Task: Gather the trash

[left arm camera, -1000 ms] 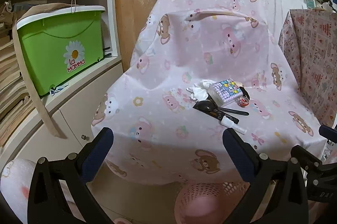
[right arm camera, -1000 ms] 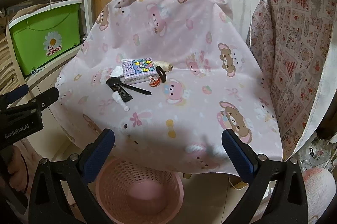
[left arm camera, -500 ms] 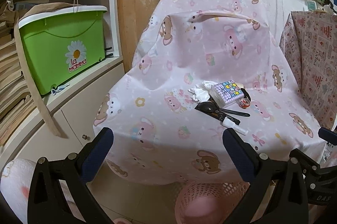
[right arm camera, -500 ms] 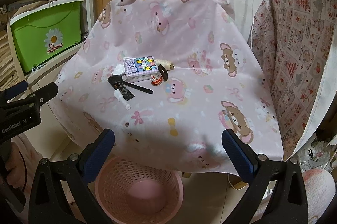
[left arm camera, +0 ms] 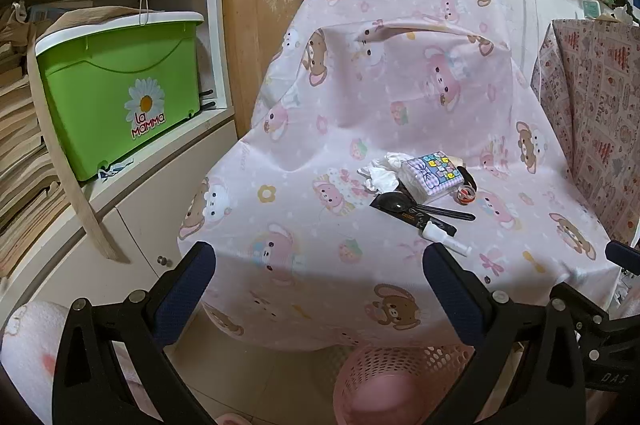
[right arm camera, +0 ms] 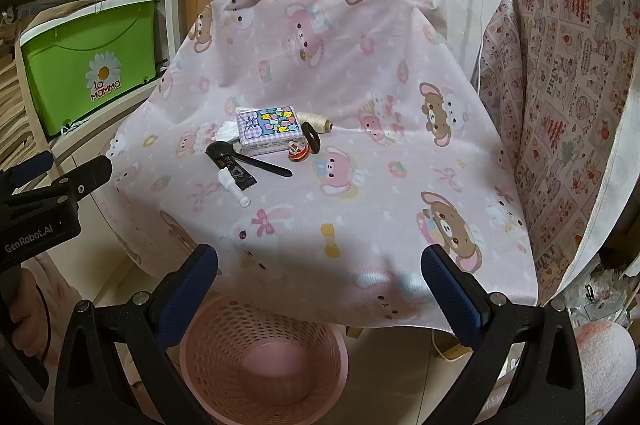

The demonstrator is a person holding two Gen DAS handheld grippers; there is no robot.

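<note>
Ahead, the litter sat in one tight cluster on the pink cartoon-print cloth (right arm camera: 360,185) draping the worktop: a crumpled white tissue (right arm camera: 227,130), a black plastic spoon (right arm camera: 248,159), a black foil sachet (right arm camera: 237,172) and a small white tube (right arm camera: 234,188). From the right tool (right arm camera: 319,279) the cluster lay at about eleven o'clock, well apart; from the left tool (left arm camera: 319,275) at about one o'clock, also well apart. Neither looked clearly nearer, by my reading.

Spoon's long axis ran from ten to four o'clock in the right wrist view, bowl toward ten. Tube lay nearly parallel, nearest the worktop's front edge.

Tissue soft and wadded; spoon rigid, glossy; sachet flat, creased. Just beside them: a printed tissue pack (right arm camera: 270,130), a thread spool (right arm camera: 316,119), a black ring (right arm camera: 311,136) and a small red-orange roll (right arm camera: 299,152), probably not trash.

Both tools stood with fingers wide apart, holding nothing. A pink perforated basket (right arm camera: 224,337) stood on the floor below the front edge, at six o'clock. Green lidded box (left arm camera: 116,97) on a shelf at nine.
</note>
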